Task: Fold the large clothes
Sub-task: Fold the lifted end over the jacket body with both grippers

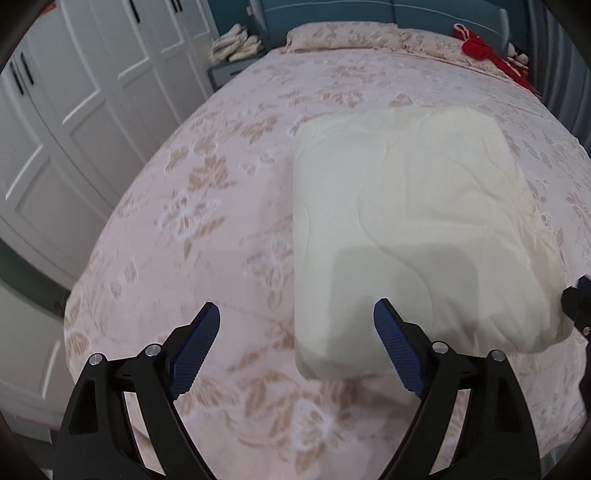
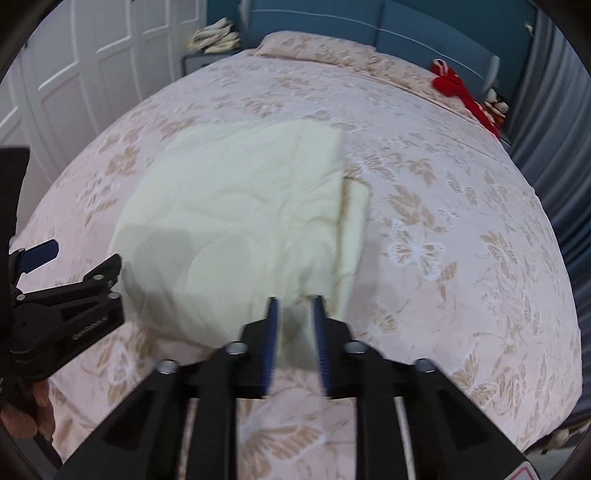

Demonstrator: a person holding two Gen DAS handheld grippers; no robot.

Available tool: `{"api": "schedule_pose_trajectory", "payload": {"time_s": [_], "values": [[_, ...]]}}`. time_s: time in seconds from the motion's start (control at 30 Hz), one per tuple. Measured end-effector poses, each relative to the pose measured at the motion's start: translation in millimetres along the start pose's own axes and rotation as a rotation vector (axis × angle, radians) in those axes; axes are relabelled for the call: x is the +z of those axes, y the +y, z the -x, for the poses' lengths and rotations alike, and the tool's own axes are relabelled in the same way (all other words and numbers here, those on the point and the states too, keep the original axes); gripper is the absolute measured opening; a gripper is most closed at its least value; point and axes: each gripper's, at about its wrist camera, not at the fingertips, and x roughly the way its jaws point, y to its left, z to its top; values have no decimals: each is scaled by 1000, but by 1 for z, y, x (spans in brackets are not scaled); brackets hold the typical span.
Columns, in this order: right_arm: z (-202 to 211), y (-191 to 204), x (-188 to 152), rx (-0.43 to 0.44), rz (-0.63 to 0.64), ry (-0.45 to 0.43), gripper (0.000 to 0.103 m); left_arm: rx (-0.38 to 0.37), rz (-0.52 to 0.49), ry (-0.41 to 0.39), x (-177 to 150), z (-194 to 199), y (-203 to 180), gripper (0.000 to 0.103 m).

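Note:
A cream quilted garment (image 1: pixel 413 221) lies folded into a thick rectangle on the pink floral bed (image 1: pixel 207 206). My left gripper (image 1: pixel 297 325) is open and empty, hovering over the fold's near left corner. In the right wrist view the folded garment (image 2: pixel 236 214) shows layered edges on its right side. My right gripper (image 2: pixel 295 306) has its blue pads close together around the fold's near right corner; the cloth sits between them, blurred. The left gripper (image 2: pixel 74 269) shows at the left of that view.
A pillow (image 1: pixel 343 35) lies at the bed's head against a blue headboard. A red garment (image 1: pixel 491 59) lies at the far right. A white wardrobe (image 1: pixel 74 110) stands left. A nightstand with pale clothes (image 1: pixel 236 48) is beside it.

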Motion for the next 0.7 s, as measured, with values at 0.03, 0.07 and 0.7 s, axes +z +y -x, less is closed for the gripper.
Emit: {"api": "schedule_pose_trajectory", "payload": {"time_s": [0.03,0.07,0.7], "values": [[-5,2,-2,-4,6,13,10,4,7,7,-4,0,1,83],[-10,4,-4,-8,12,23,10,4,8,14,-7,0,0,83],[-99,4,-14,-73,37,176,0,44,-48,107,-21,-47,-29,86]]}}
